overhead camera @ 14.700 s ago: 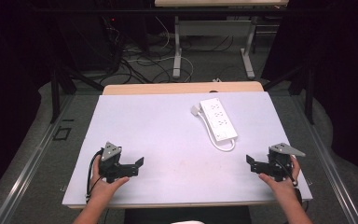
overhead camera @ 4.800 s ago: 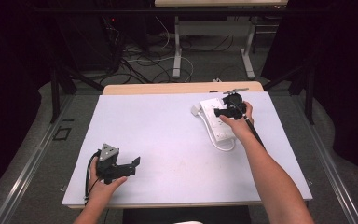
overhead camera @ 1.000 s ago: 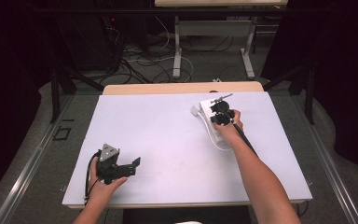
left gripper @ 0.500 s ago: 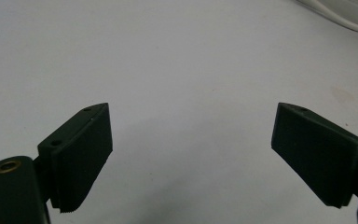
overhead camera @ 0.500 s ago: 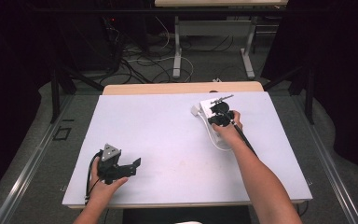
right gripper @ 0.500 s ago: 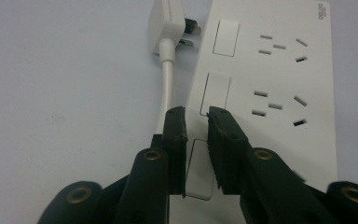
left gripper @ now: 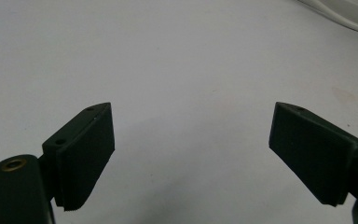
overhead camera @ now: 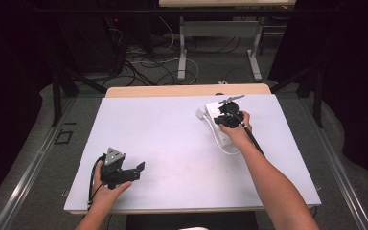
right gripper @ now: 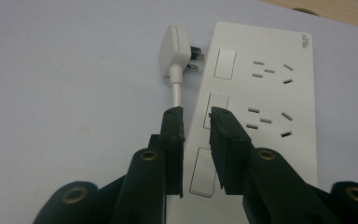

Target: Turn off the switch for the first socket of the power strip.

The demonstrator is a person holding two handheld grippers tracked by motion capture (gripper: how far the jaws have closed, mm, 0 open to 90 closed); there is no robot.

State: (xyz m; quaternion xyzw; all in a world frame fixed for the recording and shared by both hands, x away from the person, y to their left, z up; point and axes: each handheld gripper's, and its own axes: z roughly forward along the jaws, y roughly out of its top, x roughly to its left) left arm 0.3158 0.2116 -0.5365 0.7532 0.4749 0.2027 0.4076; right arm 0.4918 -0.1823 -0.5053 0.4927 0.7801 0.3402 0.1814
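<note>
On the white table (overhead camera: 172,143), far right quarter, lies the power strip (right gripper: 270,107), my landmark. Beside its left edge: plug (right gripper: 175,49) and cord (right gripper: 177,93). Over that edge, my right gripper (right gripper: 196,116), jaws just opened to a narrow gap, holding nothing; risk I judge: nudging the strip, pinching cord. Well away: left gripper (left gripper: 191,135), wide, empty.

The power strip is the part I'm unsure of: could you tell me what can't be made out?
- Power strip, high view: the right gripper and hand cover its sockets.
- Right gripper view: its near end is hidden behind the jaws; the label is too small to read.
- Cord: hidden behind the jaws.
</note>
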